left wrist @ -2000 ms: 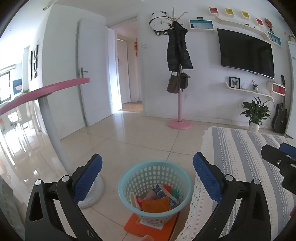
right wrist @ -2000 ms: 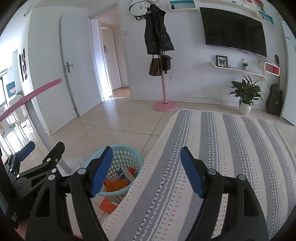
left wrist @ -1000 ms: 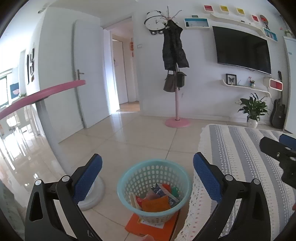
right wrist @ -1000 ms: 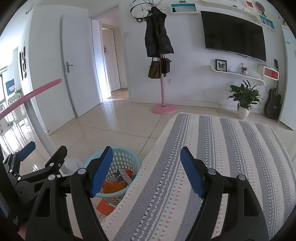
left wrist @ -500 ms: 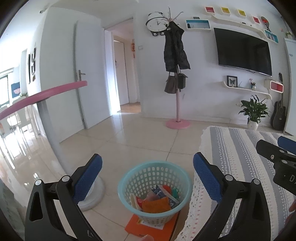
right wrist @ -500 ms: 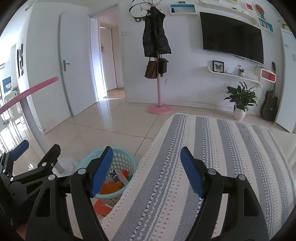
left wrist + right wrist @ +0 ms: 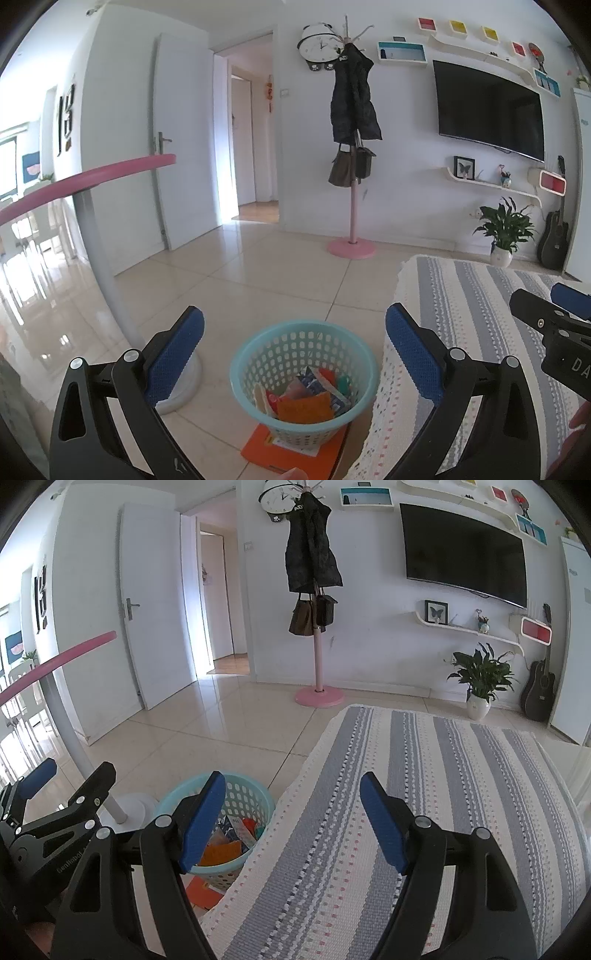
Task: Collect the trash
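A light blue plastic basket (image 7: pixel 258 345) stands on the floor beside the table, with several wrappers (image 7: pixel 304 397) in it. It also shows in the right wrist view (image 7: pixel 255 801). An orange packet (image 7: pixel 273 452) lies under it. My left gripper (image 7: pixel 293 349) is open and empty, held above the basket. My right gripper (image 7: pixel 291 818) is open and empty above the striped tablecloth (image 7: pixel 424 794). The right gripper shows at the right edge of the left wrist view (image 7: pixel 550 317).
A white pole (image 7: pixel 107 273) with a round base (image 7: pixel 184 384) and a pink rim (image 7: pixel 92 173) stands left of the basket. A pink coat stand (image 7: pixel 352 206), a potted plant (image 7: pixel 504 232), a guitar (image 7: pixel 552 240) and a wall TV (image 7: pixel 487 110) are at the far wall.
Both grippers have drifted slightly; the right one has edged forward over the tablecloth. Both stay open and empty. The basket has not moved.
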A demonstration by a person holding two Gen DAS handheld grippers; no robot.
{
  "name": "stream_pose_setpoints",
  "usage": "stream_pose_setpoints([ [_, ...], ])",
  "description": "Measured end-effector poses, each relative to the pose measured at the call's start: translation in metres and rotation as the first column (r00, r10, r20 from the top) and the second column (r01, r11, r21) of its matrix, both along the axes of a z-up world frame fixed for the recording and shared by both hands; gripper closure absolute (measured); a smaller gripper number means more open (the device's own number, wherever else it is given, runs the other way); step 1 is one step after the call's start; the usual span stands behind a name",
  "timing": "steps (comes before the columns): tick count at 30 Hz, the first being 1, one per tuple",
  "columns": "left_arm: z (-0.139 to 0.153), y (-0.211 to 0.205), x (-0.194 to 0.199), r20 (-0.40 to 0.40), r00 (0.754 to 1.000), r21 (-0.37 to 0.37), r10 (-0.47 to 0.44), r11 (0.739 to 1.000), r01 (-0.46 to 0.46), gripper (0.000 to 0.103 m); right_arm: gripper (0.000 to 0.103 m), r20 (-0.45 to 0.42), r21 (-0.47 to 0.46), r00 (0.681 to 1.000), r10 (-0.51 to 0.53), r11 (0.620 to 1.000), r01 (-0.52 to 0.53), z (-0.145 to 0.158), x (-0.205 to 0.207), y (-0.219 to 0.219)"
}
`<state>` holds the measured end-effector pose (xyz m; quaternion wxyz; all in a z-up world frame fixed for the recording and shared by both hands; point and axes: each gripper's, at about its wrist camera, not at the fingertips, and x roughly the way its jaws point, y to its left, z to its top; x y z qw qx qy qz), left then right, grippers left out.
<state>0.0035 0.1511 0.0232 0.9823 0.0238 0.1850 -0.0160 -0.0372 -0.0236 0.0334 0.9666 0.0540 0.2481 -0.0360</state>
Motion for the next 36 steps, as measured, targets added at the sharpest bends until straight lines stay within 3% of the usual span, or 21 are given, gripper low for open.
stream_pose_setpoints([
  [19,0.007,0.013,-0.004,0.019,0.998,-0.037,0.060,0.998,-0.059,0.008,0.032,-0.027,0.009,1.000,0.002,1.000,-0.002,-0.013,0.004,-0.001],
  [36,0.010,0.019,-0.003,0.023,0.996,-0.024,0.091,0.996,-0.090,0.008,0.032,-0.045,0.011,0.999,0.006,1.000,-0.005,-0.018,0.007,0.002],
])
